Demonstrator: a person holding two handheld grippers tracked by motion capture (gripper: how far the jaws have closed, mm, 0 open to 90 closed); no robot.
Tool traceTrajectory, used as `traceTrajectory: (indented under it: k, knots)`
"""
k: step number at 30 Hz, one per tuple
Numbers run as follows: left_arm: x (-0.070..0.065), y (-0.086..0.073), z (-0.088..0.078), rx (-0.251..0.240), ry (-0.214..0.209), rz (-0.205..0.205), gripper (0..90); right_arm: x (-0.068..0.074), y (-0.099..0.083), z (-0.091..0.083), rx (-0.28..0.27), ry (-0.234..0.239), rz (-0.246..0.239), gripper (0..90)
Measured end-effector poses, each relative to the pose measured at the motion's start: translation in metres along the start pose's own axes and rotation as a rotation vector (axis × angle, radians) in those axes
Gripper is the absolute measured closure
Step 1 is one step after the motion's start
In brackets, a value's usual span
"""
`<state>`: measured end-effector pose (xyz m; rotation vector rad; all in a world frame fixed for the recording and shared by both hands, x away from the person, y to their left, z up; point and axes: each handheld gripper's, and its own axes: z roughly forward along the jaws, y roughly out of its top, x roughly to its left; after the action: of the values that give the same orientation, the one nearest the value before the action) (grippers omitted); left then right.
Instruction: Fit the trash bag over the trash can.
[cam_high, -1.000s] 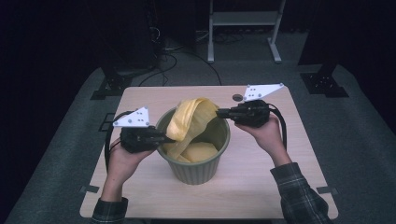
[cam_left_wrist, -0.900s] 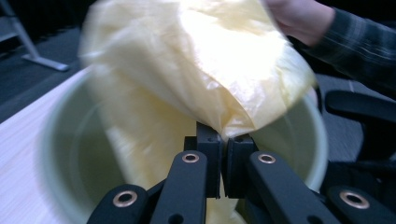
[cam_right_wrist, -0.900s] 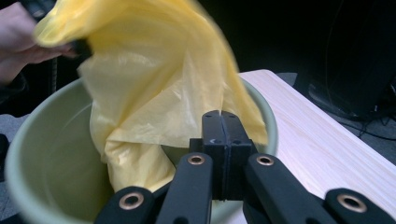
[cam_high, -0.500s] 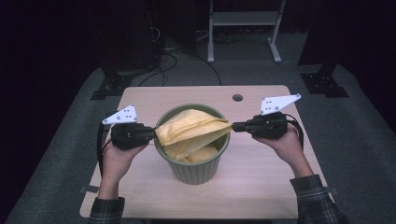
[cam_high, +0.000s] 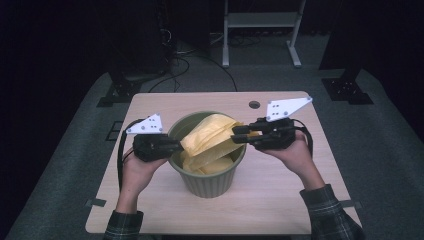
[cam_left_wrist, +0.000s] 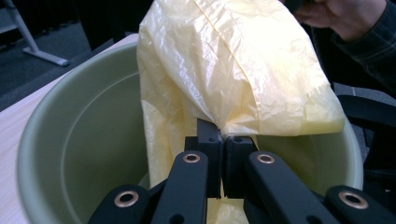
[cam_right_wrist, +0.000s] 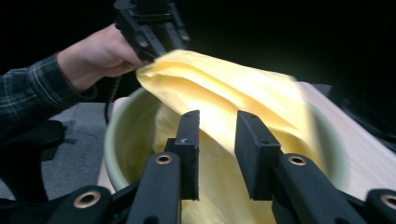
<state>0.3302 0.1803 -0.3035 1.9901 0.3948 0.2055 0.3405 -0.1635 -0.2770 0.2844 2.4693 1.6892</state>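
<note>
Yellow bag (cam_left_wrist: 233, 70) pinched, left claw (cam_left_wrist: 223, 140) view

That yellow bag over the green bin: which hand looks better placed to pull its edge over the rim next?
Probably the left. The left gripper is shut on the yellow bag beside the green bin's rim, while the right gripper's jaws have just been opening and stand off the plastic.

One green bin (cam_high: 210, 175), one yellow bag (cam_high: 212, 140), two grippers, one table (cam_high: 165, 102).

Left claw (cam_high: 176, 146) clamped tight, right claw (cam_high: 238, 135) just parted, both level, facing inward.
</note>
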Motion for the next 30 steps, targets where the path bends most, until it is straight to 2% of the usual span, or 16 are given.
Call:
traceTrajectory:
  k: [2,7,11,14,20,22,26,28,29,30]
  knots:
    - [-0.002,0.001,0.002,0.006,0.000,0.009,87.9,0.003,0.002,0.013,0.008,0.025,0.004,67.8]
    - [-0.005,0.002,0.006,0.018,-0.001,0.023,87.9,0.003,0.004,0.031,0.006,0.073,0.038,64.2]
    - [-0.008,0.003,0.009,0.023,-0.004,0.029,87.9,0.005,0.005,0.036,0.006,0.063,0.035,61.5]
    - [-0.010,0.004,0.012,0.033,-0.011,0.041,87.9,0.005,0.006,0.039,-0.009,0.061,0.042,53.9]
    - [-0.015,0.008,0.019,0.065,-0.012,0.065,87.8,0.006,0.009,0.044,-0.012,0.058,0.038,52.8]
    - [-0.017,0.009,0.021,0.071,-0.017,0.071,87.9,0.007,0.009,0.044,-0.007,0.059,0.029,64.5]
    - [-0.020,0.010,0.025,0.089,-0.022,0.088,87.8,0.007,0.010,0.047,-0.006,0.055,0.015,73.6]
    - [-0.021,0.010,0.027,0.096,-0.022,0.093,87.8,0.007,0.010,0.048,-0.007,0.070,0.017,77.7]
    - [-0.021,0.010,0.027,0.095,-0.021,0.086,87.8,0.008,0.010,0.049,-0.005,0.071,0.016,77.0]
    - [-0.020,0.010,0.027,0.093,-0.021,0.082,87.8,0.008,0.010,0.050,-0.005,0.085,0.020,63.5]
